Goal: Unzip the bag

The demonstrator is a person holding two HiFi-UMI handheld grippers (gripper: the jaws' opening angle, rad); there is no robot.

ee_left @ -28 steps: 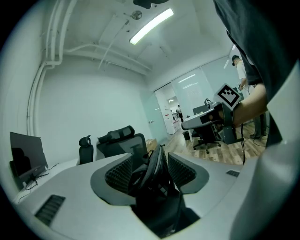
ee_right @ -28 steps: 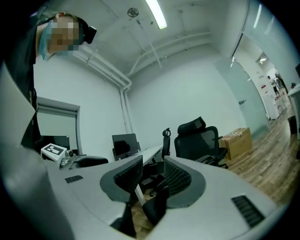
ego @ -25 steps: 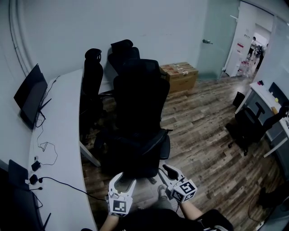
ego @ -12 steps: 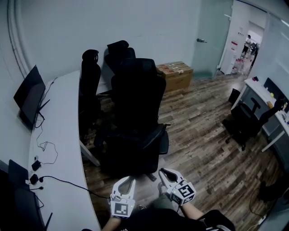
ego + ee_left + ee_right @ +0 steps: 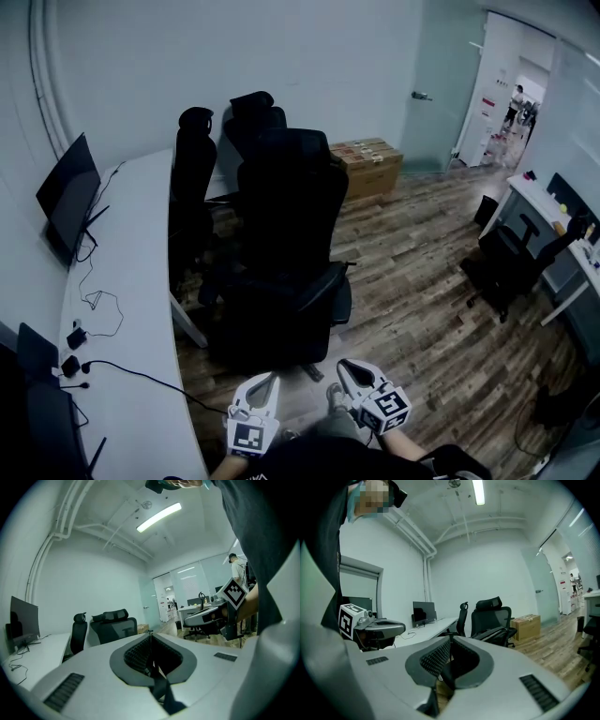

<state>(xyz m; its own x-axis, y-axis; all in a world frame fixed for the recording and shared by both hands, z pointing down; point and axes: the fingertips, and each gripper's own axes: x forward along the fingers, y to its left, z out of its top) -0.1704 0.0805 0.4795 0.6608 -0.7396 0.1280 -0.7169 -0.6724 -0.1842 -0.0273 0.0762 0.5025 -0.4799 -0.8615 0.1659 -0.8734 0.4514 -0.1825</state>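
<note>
No bag can be told apart in any view. Both grippers hang low in front of the person, pointing at a black office chair (image 5: 286,253) whose dark seat I cannot read. My left gripper (image 5: 267,381) has just been closing. In the left gripper view its tips (image 5: 151,635) meet with nothing between them. My right gripper (image 5: 349,367) is beside it to the right. The right gripper view shows its tips (image 5: 451,640) touching, empty too. Each gripper shows in the other's view: the right gripper (image 5: 206,616) and the left gripper (image 5: 382,626).
A long white desk (image 5: 122,281) runs down the left with a monitor (image 5: 70,192) and cables. Two more black chairs (image 5: 192,178) stand behind the near one. Cardboard boxes (image 5: 367,161) sit by the far wall, another desk and chair (image 5: 506,267) at right. Wood floor lies between.
The left gripper's jaws, wide apart a second ago, have closed. Both grippers have shifted slightly and sit a little lower in the head view.
</note>
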